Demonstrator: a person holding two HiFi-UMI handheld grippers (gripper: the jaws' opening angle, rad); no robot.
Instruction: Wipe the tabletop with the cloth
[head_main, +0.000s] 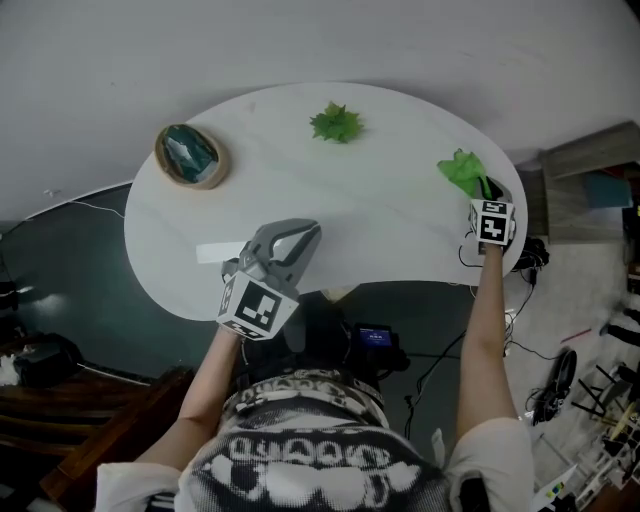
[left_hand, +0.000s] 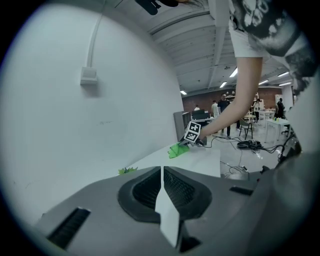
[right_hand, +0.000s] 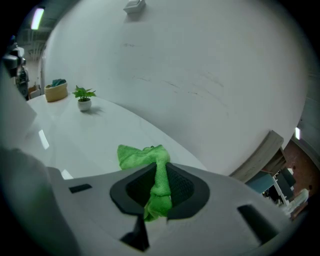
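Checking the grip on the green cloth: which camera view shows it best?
The right gripper view. The green cloth sits close and central, pinched between the right gripper's jaws, its free end bunched past them. The head view shows it small near the table's right edge; the left gripper view shows only a distant green patch.

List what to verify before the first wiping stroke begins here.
1. Grip on the cloth: ok, the right gripper is shut on it.
2. Contact of cloth with the tabletop: cannot tell; it sits at the right edge.
3. Wiping path free: not ok; a plant, a basket and a white strip lie on the top.
4. The left gripper apart from the cloth: ok, jaws together, by the near edge.
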